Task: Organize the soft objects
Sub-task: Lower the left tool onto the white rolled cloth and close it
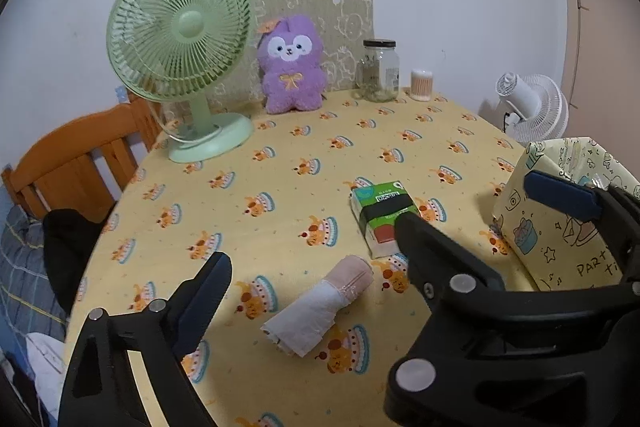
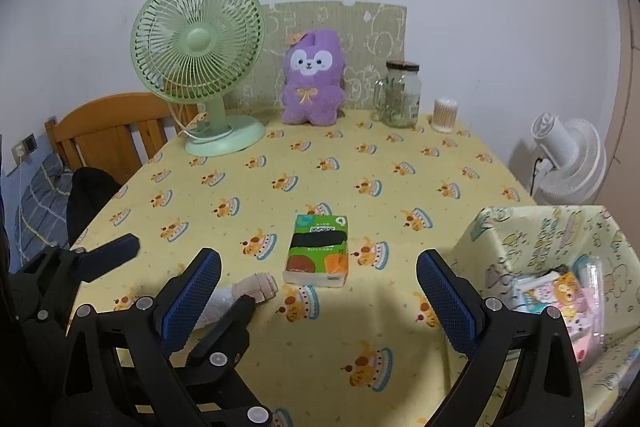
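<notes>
Rolled cloth [image 1: 320,307] lies between open left gripper [image 1: 312,247] fingers.

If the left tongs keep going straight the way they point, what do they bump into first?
Probably the rolled cloth on the table; it lies right between the open left tongs, though depth is hard to judge.

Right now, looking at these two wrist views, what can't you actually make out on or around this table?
- Storage box contents: right wrist view shows only colourful packets, partly hidden behind its near wall; left wrist view shows just the outside.
- Rolled cloth: in the right wrist view its pale end lies behind the left gripper.
- Tissue pack: print too small; near corner hidden by a finger.
- Glass jar contents: too small.
</notes>
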Demonstrator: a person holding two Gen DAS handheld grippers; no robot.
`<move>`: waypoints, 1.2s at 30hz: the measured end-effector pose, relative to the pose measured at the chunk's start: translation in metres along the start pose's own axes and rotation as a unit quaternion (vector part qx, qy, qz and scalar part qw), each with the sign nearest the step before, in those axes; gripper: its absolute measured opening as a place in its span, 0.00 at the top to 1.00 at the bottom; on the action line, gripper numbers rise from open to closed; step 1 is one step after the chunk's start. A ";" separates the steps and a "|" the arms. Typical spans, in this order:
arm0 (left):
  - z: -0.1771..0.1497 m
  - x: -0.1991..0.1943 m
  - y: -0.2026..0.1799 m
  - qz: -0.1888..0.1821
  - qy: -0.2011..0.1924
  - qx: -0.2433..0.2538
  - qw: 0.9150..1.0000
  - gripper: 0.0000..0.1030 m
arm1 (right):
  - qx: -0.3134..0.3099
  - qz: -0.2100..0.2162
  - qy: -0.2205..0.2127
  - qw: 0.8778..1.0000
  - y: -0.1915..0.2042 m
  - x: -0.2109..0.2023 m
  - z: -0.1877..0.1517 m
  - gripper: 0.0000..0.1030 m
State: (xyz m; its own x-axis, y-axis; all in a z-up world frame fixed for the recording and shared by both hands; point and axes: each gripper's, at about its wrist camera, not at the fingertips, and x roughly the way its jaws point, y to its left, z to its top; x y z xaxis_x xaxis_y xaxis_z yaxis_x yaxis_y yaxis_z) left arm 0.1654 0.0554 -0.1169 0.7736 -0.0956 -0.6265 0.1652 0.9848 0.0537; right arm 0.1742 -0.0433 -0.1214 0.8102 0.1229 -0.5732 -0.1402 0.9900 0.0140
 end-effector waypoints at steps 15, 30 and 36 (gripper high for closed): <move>-0.006 0.043 0.003 0.013 0.050 0.003 0.999 0.19 | 0.009 -0.011 0.038 0.999 -0.006 0.043 -0.009 0.03; -0.013 0.063 0.004 -0.007 0.105 0.003 0.994 0.54 | 0.004 -0.026 0.076 0.997 -0.007 0.063 -0.014 0.03; -0.014 0.063 0.004 -0.020 0.105 0.004 0.994 0.68 | 0.005 -0.026 0.077 0.997 -0.008 0.062 -0.014 0.03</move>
State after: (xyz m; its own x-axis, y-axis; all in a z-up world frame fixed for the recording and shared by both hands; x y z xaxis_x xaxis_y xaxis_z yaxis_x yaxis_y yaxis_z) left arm 0.2059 0.0548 -0.1668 0.6212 -0.1011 -0.7771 0.1982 0.9797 0.0310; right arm 0.2175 -0.0441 -0.1687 0.7196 0.0598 -0.6918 -0.0943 0.9955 -0.0121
